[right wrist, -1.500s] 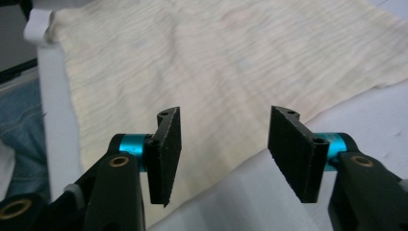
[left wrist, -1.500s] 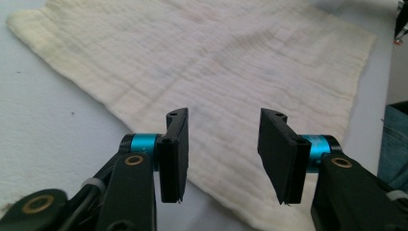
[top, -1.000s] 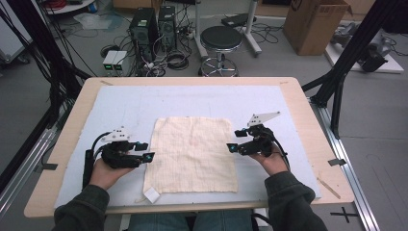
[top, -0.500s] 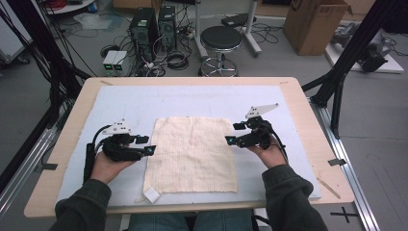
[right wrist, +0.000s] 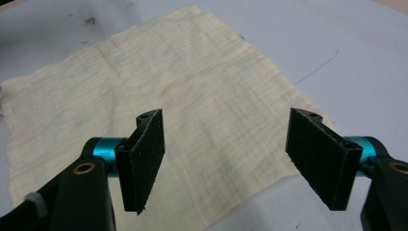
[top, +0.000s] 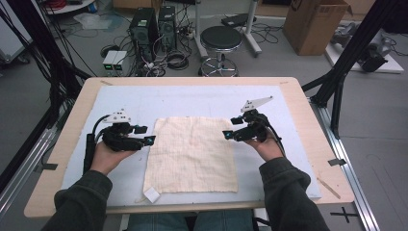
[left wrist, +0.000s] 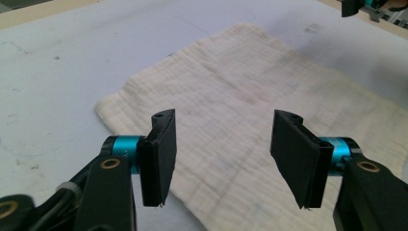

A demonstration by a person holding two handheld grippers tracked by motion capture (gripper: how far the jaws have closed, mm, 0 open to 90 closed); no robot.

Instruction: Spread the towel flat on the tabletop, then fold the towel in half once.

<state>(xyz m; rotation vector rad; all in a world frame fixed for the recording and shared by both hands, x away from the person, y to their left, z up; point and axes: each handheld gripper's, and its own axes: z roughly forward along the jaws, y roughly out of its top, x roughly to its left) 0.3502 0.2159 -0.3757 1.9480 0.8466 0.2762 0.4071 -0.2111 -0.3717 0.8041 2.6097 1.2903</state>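
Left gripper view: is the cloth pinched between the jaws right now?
No: the left gripper stands open above the cream cloth, its jaws wide apart with nothing pressed between them.

Your sleeves are dark grey-green, bunched at the cuffs, above blue jeans at the counter's near edge. Your left claw (top: 148, 135) is black, with teal collars behind flat black pads (left wrist: 161, 154) and brass-coloured rivets in the links; a black cable loops from it and a pale plate sits on top. Your right claw (top: 229, 127) matches it, with a grey three-cornered plate.
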